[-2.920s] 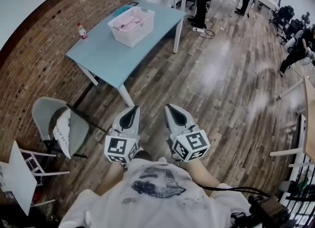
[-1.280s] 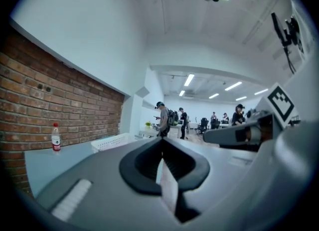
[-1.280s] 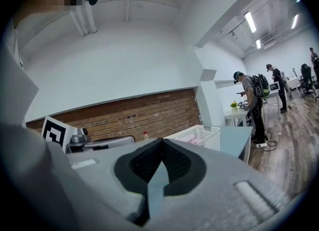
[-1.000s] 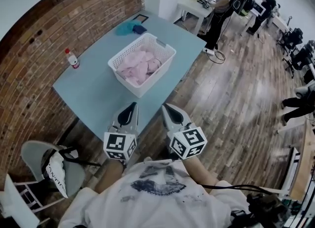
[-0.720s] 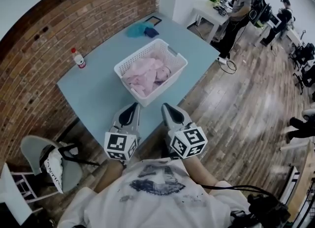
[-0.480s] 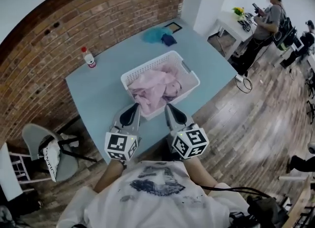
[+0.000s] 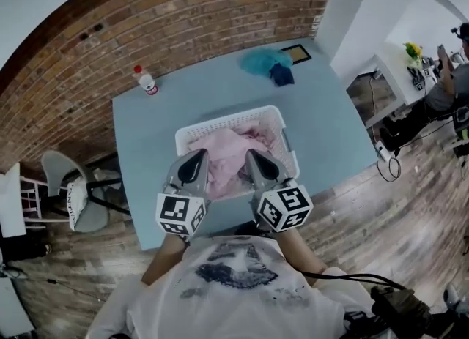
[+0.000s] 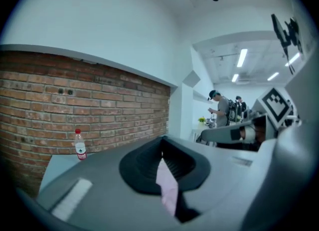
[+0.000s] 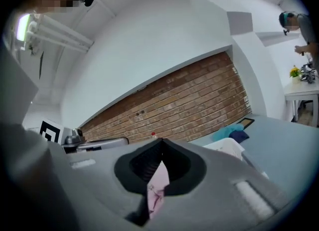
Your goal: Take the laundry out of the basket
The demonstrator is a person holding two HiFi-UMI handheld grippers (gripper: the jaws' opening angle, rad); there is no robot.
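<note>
Nearest the camera is the wearer's white shirt (image 7: 234,279), and straight out from it both tools are held side by side, roughly level, noses aimed at the laundry basket (image 7: 220,122). My read is that's an approach pose, lined up for a reach-in.

The left gripper (image 7: 198,154) has its jaws closed tip to tip with nothing pinched. The right gripper (image 7: 250,156) is the same, fully closed and empty. In both gripper views a pink sliver shows through the slot behind the tips, and I'd say that's just cloth lying beyond, not something caught. They'll need to open before any grab.

The tips hang over the near rim of the basket. It's a white slotted plastic one, and the pink laundry (image 7: 229,156) is all inside it, bunched up and filling most of it. Nothing has come out yet, so the task is at the very start.

The basket sits toward the near edge of a pale blue table (image 7: 326,129), probably so it's easy to reach from the standing side. Past the basket on the far left is a small red-capped bottle (image 7: 147,81). Past it on the far right sit a teal cloth (image 7: 264,59) touching a dark blue one (image 7: 281,75), well clear of the basket. Behind the basket runs a brick wall (image 7: 183,8).
</note>
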